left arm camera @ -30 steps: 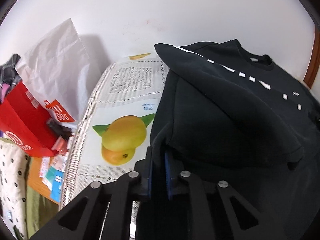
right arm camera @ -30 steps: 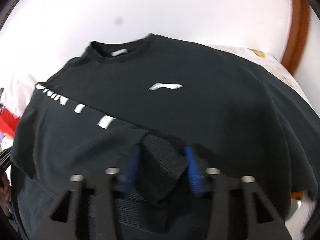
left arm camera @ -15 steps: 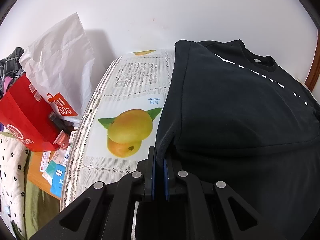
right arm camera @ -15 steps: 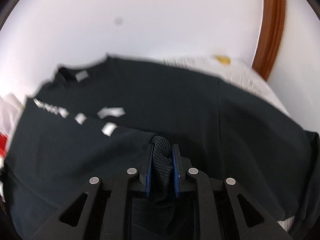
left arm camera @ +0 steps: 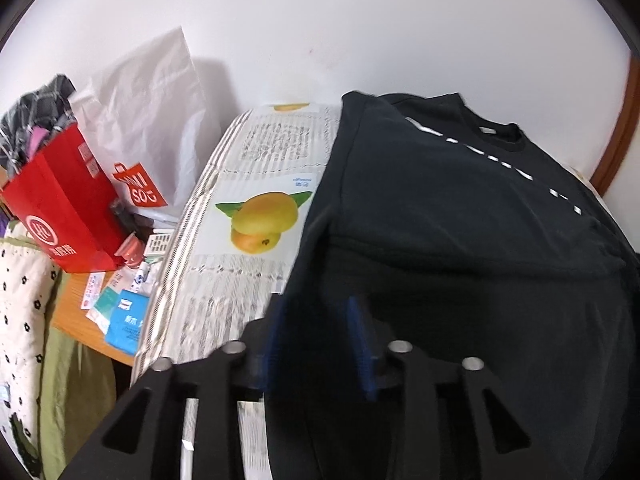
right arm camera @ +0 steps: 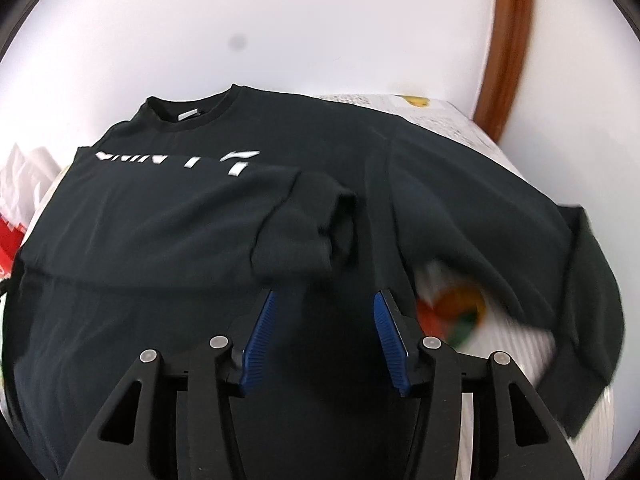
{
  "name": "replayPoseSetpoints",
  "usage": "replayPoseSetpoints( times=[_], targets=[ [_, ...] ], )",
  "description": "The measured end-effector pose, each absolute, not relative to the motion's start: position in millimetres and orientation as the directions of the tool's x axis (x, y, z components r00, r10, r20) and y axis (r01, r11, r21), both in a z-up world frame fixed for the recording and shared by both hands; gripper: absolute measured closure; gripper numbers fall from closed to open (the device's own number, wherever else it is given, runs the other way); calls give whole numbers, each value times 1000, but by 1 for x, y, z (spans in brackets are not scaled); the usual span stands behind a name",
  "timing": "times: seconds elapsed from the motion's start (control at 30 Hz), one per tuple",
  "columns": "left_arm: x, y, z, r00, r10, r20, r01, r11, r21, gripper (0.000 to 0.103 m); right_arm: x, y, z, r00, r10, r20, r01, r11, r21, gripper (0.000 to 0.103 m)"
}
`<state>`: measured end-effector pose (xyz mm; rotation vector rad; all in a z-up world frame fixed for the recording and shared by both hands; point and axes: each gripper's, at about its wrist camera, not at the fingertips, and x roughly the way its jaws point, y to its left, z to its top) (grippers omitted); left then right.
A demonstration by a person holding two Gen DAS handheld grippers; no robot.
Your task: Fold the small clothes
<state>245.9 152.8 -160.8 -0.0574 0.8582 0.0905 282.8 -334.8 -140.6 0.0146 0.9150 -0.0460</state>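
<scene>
both views are bright and evenly lit, the white wall (left arm camera: 360, 28) close to washed out. soft light falls from above and ahead of the grippers; the white bag (left arm camera: 160, 120) throws a pale grey shadow on the wall to its right. the black shirt (right arm camera: 200, 208) swallows detail, its folds barely readable, darkest just ahead of the pads (right arm camera: 260, 336). motion blur smears the left gripper (left arm camera: 316, 344) and the print near it, and the shirt's right edge and the coloured patch (right arm camera: 460, 312) beside the right gripper (right arm camera: 324, 336). fisheye bends the brown frame (right arm camera: 508, 40) and curves the edges, with black corners.
</scene>
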Motion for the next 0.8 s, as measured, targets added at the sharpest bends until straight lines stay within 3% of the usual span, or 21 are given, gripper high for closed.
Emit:
replayPoseSetpoints(
  times=[0.07, 0.13, 0.5, 0.8],
  targets=[
    [230, 147, -152, 671, 63, -739, -98, 995, -4, 51, 263, -338, -137, 616, -27, -787, 49, 999, 4, 53],
    [216, 142, -146, 685, 60, -726, -90, 996, -3, 47, 245, -341, -134, 626, -37, -779, 55, 998, -3, 53],
    [142, 134, -160, 647, 14, -763, -56, 998, -29, 46, 150, -368, -154, 580, -63, -812, 105, 994, -2, 49],
    [98, 141, -194, 589, -61, -806, -46, 993, -109, 46, 88, -371, -177, 607, 75, -791, 89, 983, 162, 47]
  ],
)
